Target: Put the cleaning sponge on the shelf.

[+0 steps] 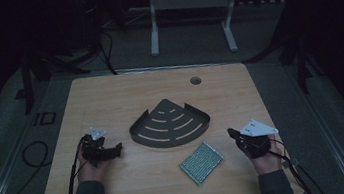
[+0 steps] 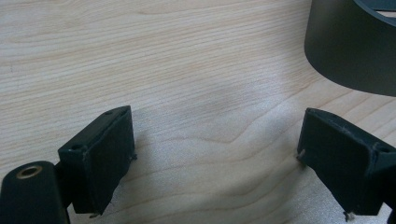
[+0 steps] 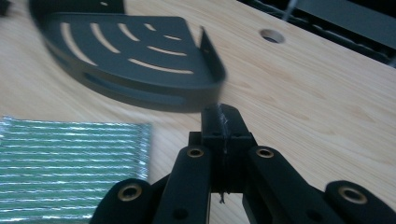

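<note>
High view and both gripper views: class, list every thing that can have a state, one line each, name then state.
Left gripper: open, nothing between its jaws, low over the table.
Right gripper: shut, empty.
Corner shelf: lying flat on the table, empty, untouched.
Silver sponge pad: flat on the table, beside the shelf, untouched.
Table: wooden, bearing shelf and pad.

left gripper (image 1: 116,150): black body, topped by a small grey three-cornered plate
left gripper pads (image 2: 105,161): black, block-shaped, flat-faced, with small screw holes on the upper edge
left gripper pivot: brass-coloured ring set in a rounded black arm
right gripper (image 1: 232,133): black, carrying a larger pale grey three-cornered plate with small holes
right gripper linkage (image 3: 224,135): black bars joined by brass-ringed pivots, dark screw holes beside them
cables: thin, black, one trailing from each gripper
sleeves: dark grey, long, reaching the wrists
</note>
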A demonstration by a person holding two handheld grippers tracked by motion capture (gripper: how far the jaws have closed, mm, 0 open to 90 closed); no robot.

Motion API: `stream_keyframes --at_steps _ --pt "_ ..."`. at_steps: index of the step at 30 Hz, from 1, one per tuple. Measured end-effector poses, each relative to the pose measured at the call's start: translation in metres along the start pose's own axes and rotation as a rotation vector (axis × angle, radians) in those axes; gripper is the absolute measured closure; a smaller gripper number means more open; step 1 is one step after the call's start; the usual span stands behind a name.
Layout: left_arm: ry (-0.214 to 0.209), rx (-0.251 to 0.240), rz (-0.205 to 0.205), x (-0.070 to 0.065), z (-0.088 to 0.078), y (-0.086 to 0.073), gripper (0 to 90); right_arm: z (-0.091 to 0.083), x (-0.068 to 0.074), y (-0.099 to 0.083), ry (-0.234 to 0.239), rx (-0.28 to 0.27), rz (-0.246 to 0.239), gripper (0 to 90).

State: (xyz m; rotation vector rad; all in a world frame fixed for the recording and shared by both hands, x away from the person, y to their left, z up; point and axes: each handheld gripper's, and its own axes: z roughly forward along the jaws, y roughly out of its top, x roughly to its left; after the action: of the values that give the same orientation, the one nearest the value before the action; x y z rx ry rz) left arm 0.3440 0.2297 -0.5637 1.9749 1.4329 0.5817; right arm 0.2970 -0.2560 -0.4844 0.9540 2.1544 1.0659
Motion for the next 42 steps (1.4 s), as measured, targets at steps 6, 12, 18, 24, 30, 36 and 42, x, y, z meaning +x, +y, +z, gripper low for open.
stream_keyframes --at_steps 6,12,18,24,30,36,42 --pt "0.000 0.000 -0.001 0.000 0.000 0.000 11.3 0.004 0.012 0.009 0.058 0.006 -0.006 89.9" --pt "0.001 -0.001 -0.002 0.000 0.000 0.000 11.2 0.019 0.032 0.009 0.113 0.039 -0.055 90.0" --pt "0.001 -0.001 -0.002 0.000 0.000 0.000 11.2 0.031 0.048 0.010 0.158 0.064 -0.085 89.9" --pt "0.001 -0.001 -0.002 0.000 0.000 0.000 11.1 0.045 0.058 0.009 0.186 0.092 -0.108 89.9" --pt "0.001 -0.001 -0.003 0.000 0.000 0.000 11.1 0.057 0.062 0.000 0.209 0.136 -0.110 90.0" --pt "0.002 0.000 -0.003 0.000 0.000 0.000 11.0 0.065 0.063 -0.006 0.203 0.181 -0.116 90.0" --pt "0.002 0.000 -0.003 0.000 0.000 0.000 11.0 0.062 0.058 -0.010 0.189 0.198 -0.117 90.0"
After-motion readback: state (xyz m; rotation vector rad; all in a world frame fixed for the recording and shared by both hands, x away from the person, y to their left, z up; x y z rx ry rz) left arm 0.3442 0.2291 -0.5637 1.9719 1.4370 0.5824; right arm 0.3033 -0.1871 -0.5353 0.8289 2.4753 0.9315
